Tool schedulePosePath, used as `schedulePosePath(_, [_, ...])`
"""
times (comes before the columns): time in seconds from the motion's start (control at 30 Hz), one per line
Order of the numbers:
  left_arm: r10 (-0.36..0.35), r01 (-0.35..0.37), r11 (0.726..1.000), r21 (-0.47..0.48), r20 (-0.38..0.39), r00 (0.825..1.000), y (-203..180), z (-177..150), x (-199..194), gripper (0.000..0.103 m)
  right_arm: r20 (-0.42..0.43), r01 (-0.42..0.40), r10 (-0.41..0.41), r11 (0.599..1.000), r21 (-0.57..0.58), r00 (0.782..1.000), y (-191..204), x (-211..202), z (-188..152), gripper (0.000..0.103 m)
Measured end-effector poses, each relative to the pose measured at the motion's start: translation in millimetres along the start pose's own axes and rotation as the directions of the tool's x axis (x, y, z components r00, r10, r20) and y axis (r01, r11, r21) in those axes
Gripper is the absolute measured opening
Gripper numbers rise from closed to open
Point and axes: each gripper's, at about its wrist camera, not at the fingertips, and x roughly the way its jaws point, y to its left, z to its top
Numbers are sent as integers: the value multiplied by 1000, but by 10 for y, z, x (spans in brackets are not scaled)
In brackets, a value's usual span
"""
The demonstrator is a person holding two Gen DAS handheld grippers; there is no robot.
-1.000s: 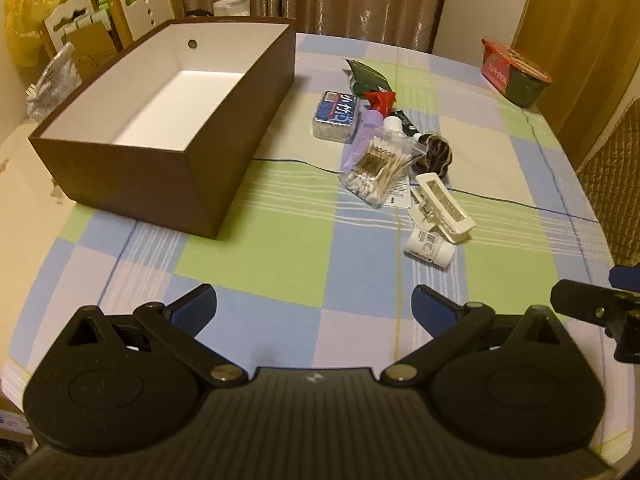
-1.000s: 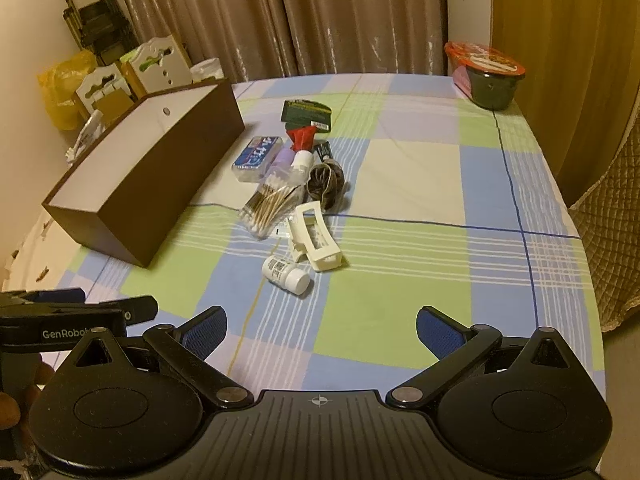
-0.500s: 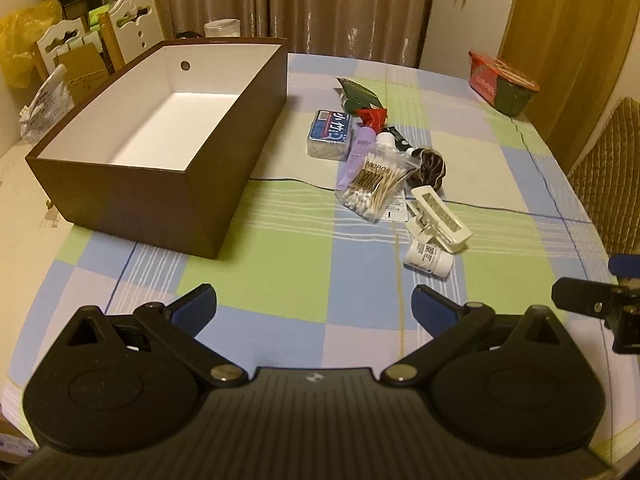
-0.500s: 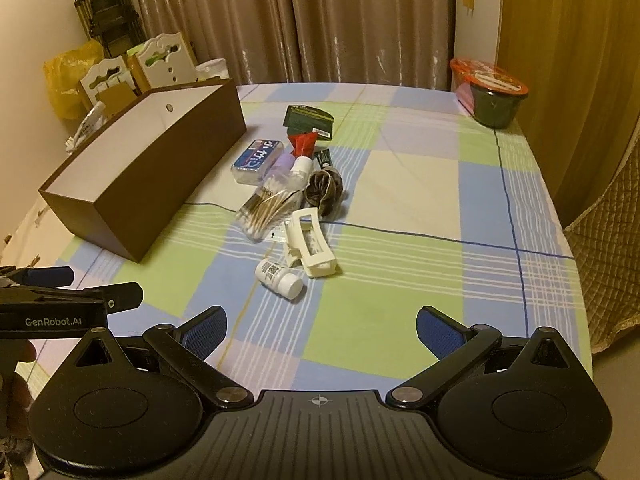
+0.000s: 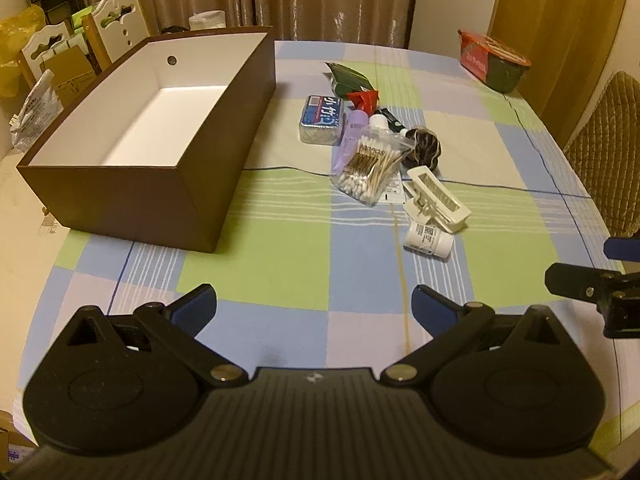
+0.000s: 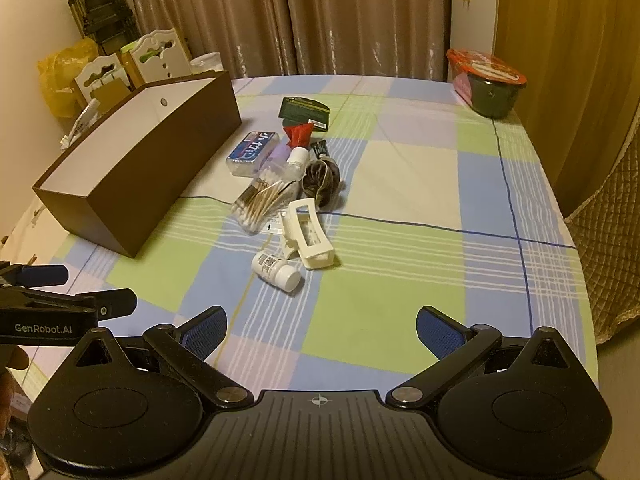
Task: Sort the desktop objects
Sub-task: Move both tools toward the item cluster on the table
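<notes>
**Both grippers spread wide, holding nothing**

The left gripper (image 5: 314, 306) and right gripper (image 6: 320, 328) sit at the bottom of their frames, fingers released and empty. The brown box (image 5: 160, 184) stands upper left. The white pill bottle (image 6: 277, 272), white clip (image 6: 308, 236) and cotton swabs (image 5: 370, 170) lie clustered at centre on the checked tablecloth (image 6: 400, 300).

Setting: a home dining room, lit warm. Evidence: round table under a checked pastel tablecloth (image 6: 420, 184); drawn brown curtains (image 6: 320, 16) at far side; white carved chair backs (image 5: 116, 36) far left; instant noodle bowl (image 6: 486, 82) far right; quilted chair (image 5: 608, 148) at right.
</notes>
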Motion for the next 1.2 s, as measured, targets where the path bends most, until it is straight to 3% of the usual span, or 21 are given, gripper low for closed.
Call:
schedulePosePath(0.77, [-13, 13, 1000, -2, -11, 1000, 45, -31, 40, 102, 4, -16, 16, 999, -29, 1000, 81, 62, -21, 103])
schedulePosePath(1.2, [-64, 65, 997, 28, -19, 998, 126, -60, 79, 102, 16, 22, -22, 999, -27, 1000, 186, 22, -69, 103])
